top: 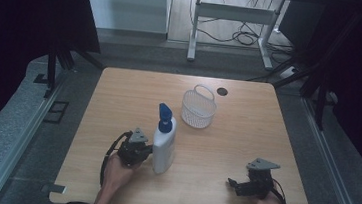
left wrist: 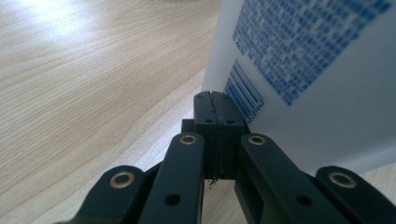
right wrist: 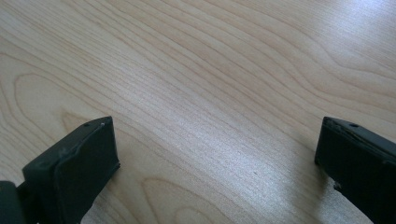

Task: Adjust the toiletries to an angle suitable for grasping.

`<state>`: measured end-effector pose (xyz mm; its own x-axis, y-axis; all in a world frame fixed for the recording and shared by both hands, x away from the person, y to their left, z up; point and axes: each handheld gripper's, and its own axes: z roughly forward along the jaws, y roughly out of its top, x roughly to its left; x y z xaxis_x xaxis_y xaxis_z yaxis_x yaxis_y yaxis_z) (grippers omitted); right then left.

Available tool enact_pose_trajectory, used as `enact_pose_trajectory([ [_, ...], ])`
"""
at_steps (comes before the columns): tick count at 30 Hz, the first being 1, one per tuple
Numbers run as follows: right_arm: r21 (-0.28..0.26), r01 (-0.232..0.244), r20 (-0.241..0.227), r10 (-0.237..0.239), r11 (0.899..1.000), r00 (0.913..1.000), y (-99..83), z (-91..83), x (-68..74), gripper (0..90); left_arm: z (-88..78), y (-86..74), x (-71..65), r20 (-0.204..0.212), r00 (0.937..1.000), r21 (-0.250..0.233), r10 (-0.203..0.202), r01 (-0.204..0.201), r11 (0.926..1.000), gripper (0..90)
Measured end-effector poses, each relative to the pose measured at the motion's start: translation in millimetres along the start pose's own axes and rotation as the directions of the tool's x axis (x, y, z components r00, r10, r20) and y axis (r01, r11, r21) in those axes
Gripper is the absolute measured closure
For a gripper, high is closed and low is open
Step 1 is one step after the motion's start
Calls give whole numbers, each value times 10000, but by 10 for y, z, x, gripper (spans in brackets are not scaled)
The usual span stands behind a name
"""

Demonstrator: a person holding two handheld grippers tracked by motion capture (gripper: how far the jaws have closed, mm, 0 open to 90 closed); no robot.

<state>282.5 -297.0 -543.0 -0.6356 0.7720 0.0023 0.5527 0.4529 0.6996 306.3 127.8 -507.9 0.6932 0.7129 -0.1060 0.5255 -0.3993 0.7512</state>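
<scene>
Two grippers are at work near the tabletop's front edge. The left gripper (top: 147, 150) has its jaws pressed together on nothing, tips just beside the white bottle (top: 164, 148), which stands upright left of the table's middle. To grasp it well, that gripper should probably spread wide first, then close around the body below the blue cap (top: 165, 117). The right gripper (top: 232, 183), jaws spread, waits near the front right corner.
</scene>
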Motion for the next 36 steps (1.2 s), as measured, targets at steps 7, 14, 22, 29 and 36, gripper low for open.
enact_pose_trajectory([
  [7, 2, -3, 0, 3, 10000, 10000, 0, 0, 0, 0, -21, 20, -58, 111, 9999, -34, 23, -23, 10000, 891],
  [14, 6, 1, -2, -1, 10000, 10000, 0, 0, 0, 0, -16, 23, -149, 238, 9996, 31, 182, -182, 9998, 891],
  [22, -1, 12, 1, -12, 10000, 10000, 2, 1, -1, 0, -19, 26, -244, 399, 9985, 25, 362, -364, 9993, 891],
  [29, -1, 13, 4, -13, 10000, 10000, 2, 1, -1, 0, -26, 38, -331, 550, 9971, -21, 529, -528, 9986, 891],
  [36, -4, 15, 5, -15, 10000, 10000, 1, 2, -1, 0, -14, 43, -433, 739, 9947, -7, 716, -717, 9974, 891],
])
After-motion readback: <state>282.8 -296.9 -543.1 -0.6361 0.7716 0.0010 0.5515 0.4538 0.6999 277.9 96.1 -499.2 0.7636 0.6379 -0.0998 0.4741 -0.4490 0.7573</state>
